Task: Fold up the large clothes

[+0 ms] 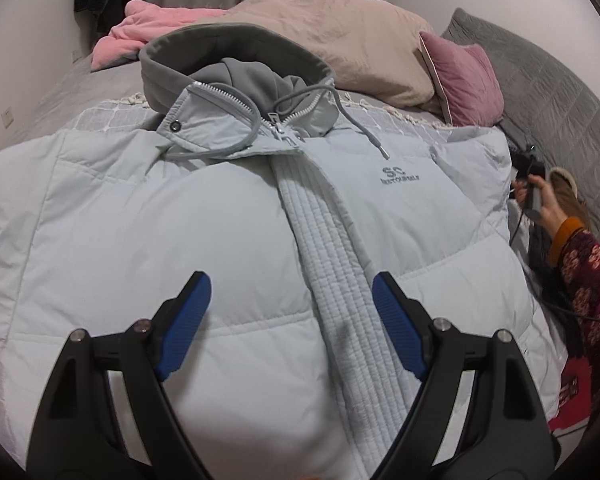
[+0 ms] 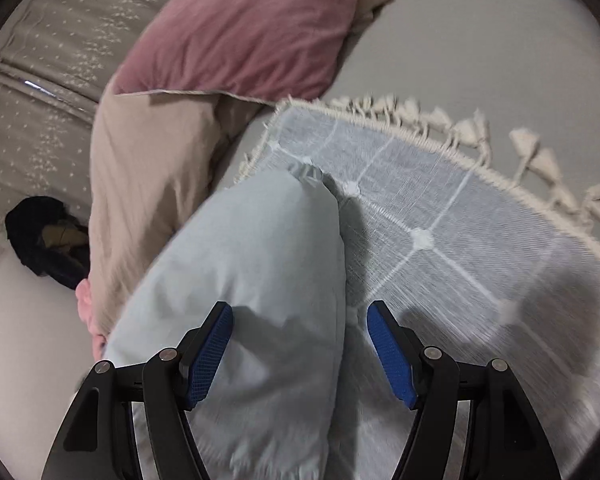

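The bed (image 1: 100,80), covered in grey, carried everything, and bare grey cover lay open beyond the throw's far fringe in the right wrist view. A pale checked throw (image 2: 440,208) with a tasselled edge lay across it, and on the throw the pale blue puffer jacket (image 1: 180,220) was spread flat, front up and zipped, its quilted placket running down the middle and its grey hood (image 1: 236,68) pointing toward the pillows. The jacket's left edge reached the throw's fringed border; its right edge stopped just beside the person's hand (image 1: 540,204) (patterned sleeve, orange cuff). A beige pillow (image 1: 340,40), a mauve cushion (image 1: 464,80) and a pink blanket (image 1: 148,28) crowded the head end, near the hood.

In the right wrist view one jacket sleeve (image 2: 260,260) lay lengthwise on the throw, its cuff short of the tassels, with open throw to its right.

The left gripper (image 1: 291,300) hovered over the lower placket with its blue pads apart, nothing clamped. The right gripper (image 2: 300,328) also stood apart, the sleeve's edge lying between its pads; whether either pad touched the fabric could not be told.
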A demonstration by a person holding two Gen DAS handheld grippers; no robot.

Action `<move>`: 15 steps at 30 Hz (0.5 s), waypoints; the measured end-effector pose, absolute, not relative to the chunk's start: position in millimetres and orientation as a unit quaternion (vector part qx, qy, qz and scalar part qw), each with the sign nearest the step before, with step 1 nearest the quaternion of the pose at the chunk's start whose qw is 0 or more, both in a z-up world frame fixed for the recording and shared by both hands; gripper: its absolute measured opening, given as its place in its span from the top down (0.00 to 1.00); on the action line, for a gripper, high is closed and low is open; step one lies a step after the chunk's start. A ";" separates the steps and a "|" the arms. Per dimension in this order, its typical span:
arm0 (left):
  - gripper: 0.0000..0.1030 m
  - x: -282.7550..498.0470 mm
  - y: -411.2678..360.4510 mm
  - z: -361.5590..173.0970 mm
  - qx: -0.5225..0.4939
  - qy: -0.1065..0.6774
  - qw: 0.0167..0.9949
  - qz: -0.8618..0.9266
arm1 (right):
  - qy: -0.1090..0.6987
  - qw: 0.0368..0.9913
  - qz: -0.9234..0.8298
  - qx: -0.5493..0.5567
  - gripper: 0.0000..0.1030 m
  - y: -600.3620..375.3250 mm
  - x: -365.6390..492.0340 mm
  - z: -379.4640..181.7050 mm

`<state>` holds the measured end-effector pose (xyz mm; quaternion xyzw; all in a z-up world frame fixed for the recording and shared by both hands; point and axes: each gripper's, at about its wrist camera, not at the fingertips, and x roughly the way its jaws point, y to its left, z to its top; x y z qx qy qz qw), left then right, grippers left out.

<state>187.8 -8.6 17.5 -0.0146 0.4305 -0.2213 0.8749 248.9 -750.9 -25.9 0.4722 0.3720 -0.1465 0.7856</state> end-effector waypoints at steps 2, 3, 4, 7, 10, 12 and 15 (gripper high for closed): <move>0.19 190.6 -15.3 17.0 -0.018 0.432 0.874 -0.222 | 0.357 0.777 -0.118 0.505 0.43 -746.0 256.8 -43.1; 0.19 191.7 -21.4 17.9 -0.017 0.432 0.874 -0.223 | 0.346 0.779 -0.098 0.513 0.57 -740.1 259.2 -45.4; 0.19 192.4 -28.6 19.8 -0.014 0.430 0.873 -0.227 | 0.340 0.785 -0.081 0.511 0.80 -732.5 260.9 -42.2; 0.19 191.1 -57.6 28.1 -0.003 0.422 0.871 -0.251 | 0.349 0.838 -0.115 0.402 0.92 -707.6 257.1 1.4; 0.19 189.6 -100.9 37.5 0.009 0.403 0.868 -0.291 | 0.329 0.888 -0.201 0.250 0.93 -680.4 228.2 66.9; 0.19 191.7 -130.6 38.9 0.000 0.394 0.862 -0.320 | 0.300 0.902 -0.261 0.171 0.93 -660.2 195.4 108.1; 0.19 196.3 -184.8 31.0 -0.010 0.386 0.847 -0.365 | 0.271 0.897 -0.344 0.061 0.93 -630.6 147.1 144.4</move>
